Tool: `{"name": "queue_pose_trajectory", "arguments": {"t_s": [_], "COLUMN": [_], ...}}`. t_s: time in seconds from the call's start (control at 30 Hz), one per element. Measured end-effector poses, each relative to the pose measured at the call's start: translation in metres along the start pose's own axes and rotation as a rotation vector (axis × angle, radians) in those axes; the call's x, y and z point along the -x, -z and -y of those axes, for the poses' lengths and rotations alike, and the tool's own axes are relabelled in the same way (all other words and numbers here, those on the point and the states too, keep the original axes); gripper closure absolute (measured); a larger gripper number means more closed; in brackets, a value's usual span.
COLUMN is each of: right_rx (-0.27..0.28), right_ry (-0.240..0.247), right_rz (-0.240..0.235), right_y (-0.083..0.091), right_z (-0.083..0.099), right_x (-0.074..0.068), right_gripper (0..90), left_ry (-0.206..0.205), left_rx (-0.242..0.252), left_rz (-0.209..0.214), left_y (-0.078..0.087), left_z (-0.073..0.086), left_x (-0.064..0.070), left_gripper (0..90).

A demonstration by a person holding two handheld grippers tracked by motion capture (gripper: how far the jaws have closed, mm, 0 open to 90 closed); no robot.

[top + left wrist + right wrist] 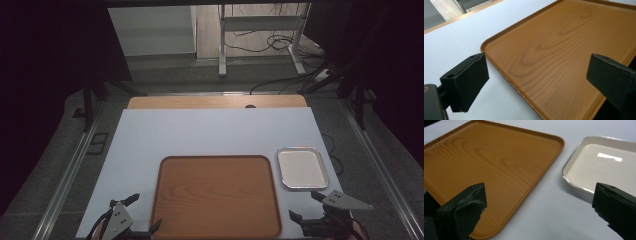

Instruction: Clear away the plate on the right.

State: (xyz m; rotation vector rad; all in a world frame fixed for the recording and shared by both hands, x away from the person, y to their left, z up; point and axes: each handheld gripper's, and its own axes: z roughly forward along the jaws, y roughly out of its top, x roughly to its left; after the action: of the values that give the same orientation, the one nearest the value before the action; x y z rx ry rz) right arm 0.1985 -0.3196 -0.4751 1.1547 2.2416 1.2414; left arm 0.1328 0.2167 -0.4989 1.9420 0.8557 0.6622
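Wooden tray (217,195) lies flat on the counter (200,135) just beside the white metal tray (302,168), between the left tool (135,214) and right tool (306,207), both released and empty; a one-sided lift risks tipping it against its neighbour.

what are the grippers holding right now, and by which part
Nothing. The left gripper and right gripper are both open and empty, at the near corners of the wooden tray.
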Motion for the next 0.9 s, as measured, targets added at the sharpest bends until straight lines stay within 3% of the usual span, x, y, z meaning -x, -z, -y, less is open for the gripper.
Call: {"name": "queue_pose_trajectory", "arguments": {"t_s": [0.17,0.33,0.67,0.9], "right_rx": [-0.021,-0.078,-0.072,-0.063], "right_ry": [-0.011,0.001,0.019,0.004], "right_rz": [-0.028,-0.060,-0.050,-0.049], "right_y": [-0.002,-0.010,-0.011,-0.010], "right_z": [-0.001,0.000,0.000,0.000], "right_x": [-0.001,-0.004,-0.005,-0.003], "right_gripper": [0.0,0.0,0.0,0.0], "left_ry": [-0.004,-0.003,-0.008,-0.009], "left_rx": [0.001,0.001,-0.001,-0.002], "left_rz": [0.001,0.001,0.000,0.000], "left_y": [0.000,0.000,0.000,0.000], "left_z": [0.000,0.000,0.000,0.000], "left_x": [0.000,0.000,0.001,0.001], "left_gripper": [3.7,3.7,3.7,3.8]}}
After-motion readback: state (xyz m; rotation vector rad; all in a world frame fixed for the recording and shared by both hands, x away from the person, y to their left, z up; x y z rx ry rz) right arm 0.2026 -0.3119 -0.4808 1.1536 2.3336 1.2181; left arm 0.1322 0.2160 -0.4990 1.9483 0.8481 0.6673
